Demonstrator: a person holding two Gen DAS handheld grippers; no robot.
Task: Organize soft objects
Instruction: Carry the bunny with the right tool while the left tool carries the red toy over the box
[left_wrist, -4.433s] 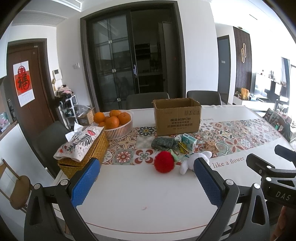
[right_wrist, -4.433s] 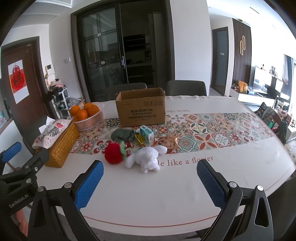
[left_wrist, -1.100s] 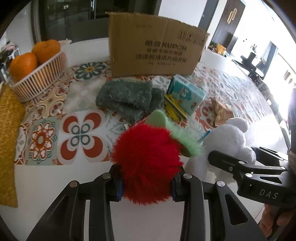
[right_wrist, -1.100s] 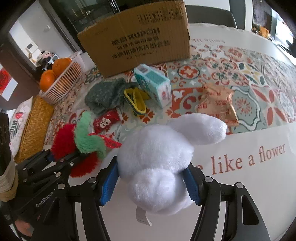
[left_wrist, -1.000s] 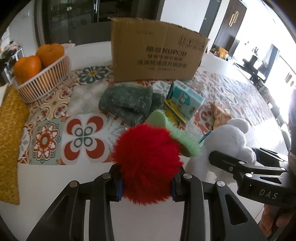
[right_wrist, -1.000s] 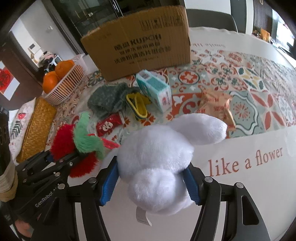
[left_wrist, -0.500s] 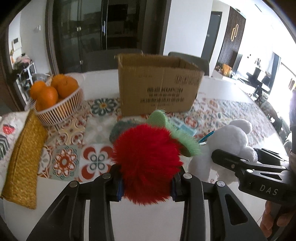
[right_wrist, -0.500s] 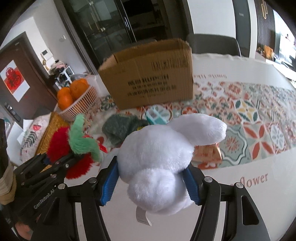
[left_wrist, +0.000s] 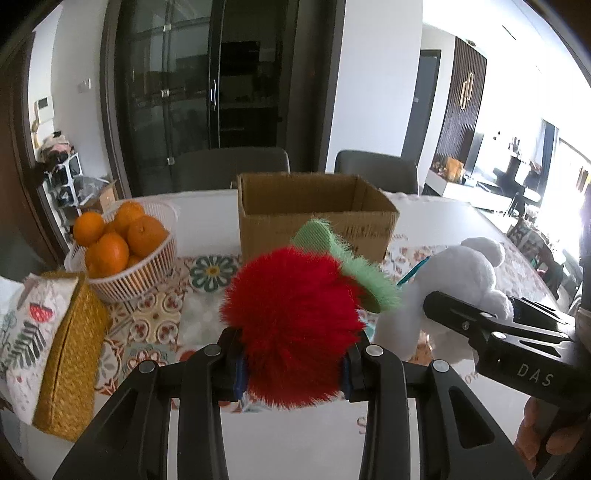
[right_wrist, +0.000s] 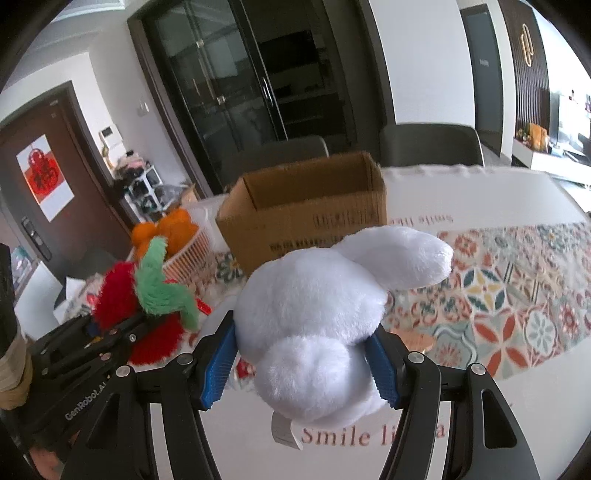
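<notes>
Left gripper (left_wrist: 291, 363) clamped on red pompom (left_wrist: 291, 325), right gripper (right_wrist: 301, 363) clamped on white plush (right_wrist: 317, 332), both toys held above table (right_wrist: 517, 398), open box (left_wrist: 314, 218) behind them, orange basket (left_wrist: 129, 258) at left

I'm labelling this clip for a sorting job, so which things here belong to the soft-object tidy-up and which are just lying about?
Part of the job:
red fluffy toy, held in the left gripper
white plush toy, held in the right gripper
open cardboard box

Just lying about:
basket of oranges
woven tissue box
patterned table runner
</notes>
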